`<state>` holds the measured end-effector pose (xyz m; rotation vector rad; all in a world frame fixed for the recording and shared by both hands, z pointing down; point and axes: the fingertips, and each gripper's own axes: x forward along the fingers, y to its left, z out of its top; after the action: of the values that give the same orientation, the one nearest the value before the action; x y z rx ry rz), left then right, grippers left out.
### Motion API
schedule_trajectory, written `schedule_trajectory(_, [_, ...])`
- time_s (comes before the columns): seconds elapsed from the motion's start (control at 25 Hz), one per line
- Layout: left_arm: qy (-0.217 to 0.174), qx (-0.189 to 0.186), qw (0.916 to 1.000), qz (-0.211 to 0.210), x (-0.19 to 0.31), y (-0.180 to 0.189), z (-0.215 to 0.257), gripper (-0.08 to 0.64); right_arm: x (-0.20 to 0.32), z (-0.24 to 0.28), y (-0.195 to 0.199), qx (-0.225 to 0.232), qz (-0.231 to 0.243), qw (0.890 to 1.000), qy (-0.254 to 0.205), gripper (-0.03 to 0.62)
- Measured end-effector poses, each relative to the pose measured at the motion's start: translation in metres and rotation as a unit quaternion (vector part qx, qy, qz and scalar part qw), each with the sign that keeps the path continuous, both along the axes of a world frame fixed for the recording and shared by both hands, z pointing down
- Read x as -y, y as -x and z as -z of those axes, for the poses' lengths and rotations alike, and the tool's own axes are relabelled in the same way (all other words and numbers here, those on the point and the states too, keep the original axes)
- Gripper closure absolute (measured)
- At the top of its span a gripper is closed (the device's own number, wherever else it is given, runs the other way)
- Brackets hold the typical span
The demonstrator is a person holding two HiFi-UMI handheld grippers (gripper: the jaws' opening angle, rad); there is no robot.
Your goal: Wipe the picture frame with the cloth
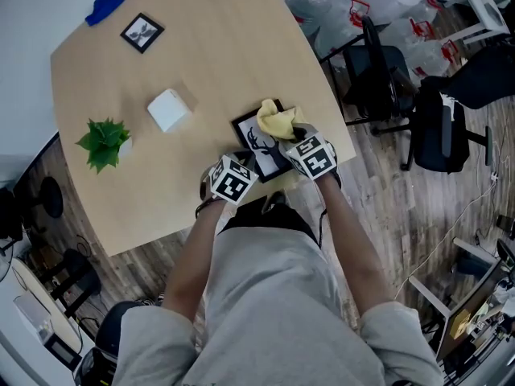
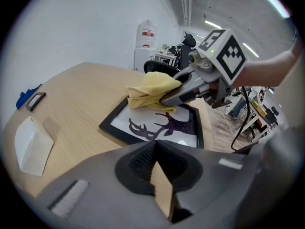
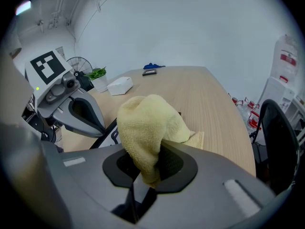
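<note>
A black picture frame (image 1: pixel 267 153) with a deer print lies flat near the table's front edge, also in the left gripper view (image 2: pixel 157 128). A crumpled yellow cloth (image 1: pixel 277 121) rests on the frame's far right part. My right gripper (image 1: pixel 290 133) is shut on the cloth (image 3: pixel 145 123), whose bunch rises out of the right gripper (image 3: pixel 152 159). From the left gripper view, the right gripper (image 2: pixel 166 99) presses the cloth (image 2: pixel 150 89) onto the frame. My left gripper (image 1: pixel 241 162) sits at the frame's near left edge; the left gripper (image 2: pixel 156 144) is shut, with nothing seen between its jaws.
On the table stand a white box (image 1: pixel 169 109), a small potted plant (image 1: pixel 105 141), a second small frame (image 1: pixel 142 32) and a blue cloth (image 1: pixel 110 5) at the far corner. Office chairs (image 1: pixel 378 71) stand right of the table (image 1: pixel 201 63).
</note>
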<state>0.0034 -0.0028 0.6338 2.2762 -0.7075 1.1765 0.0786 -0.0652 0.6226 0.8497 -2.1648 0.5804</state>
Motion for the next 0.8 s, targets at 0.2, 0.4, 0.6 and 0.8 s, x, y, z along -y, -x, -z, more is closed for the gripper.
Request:
schedule_trajectory(0.2, [-0.003,-0.001,1.0,0.003,0.001,0.001,0.0,0.508,-0.014,-0.002,-0.005,-0.003,0.007,1.0,-0.001,0.541])
schedule_trajectory(0.4, [-0.016,0.006,0.9997,-0.015,0.0,0.0,0.0,0.508,-0.031,0.0,-0.012,-0.01,0.017,1.0,0.004,0.541])
schedule_trajectory(0.6, [-0.023,0.011,0.9994,-0.022,-0.001,-0.001,-0.001,0.508,-0.049,-0.003,-0.019,-0.012,0.019,1.0,0.006,0.541])
schedule_trajectory(0.8, [-0.041,0.024,0.9982,-0.037,-0.004,-0.001,-0.002,0.508,-0.064,-0.004,-0.024,-0.012,0.018,1.0,0.012,0.541])
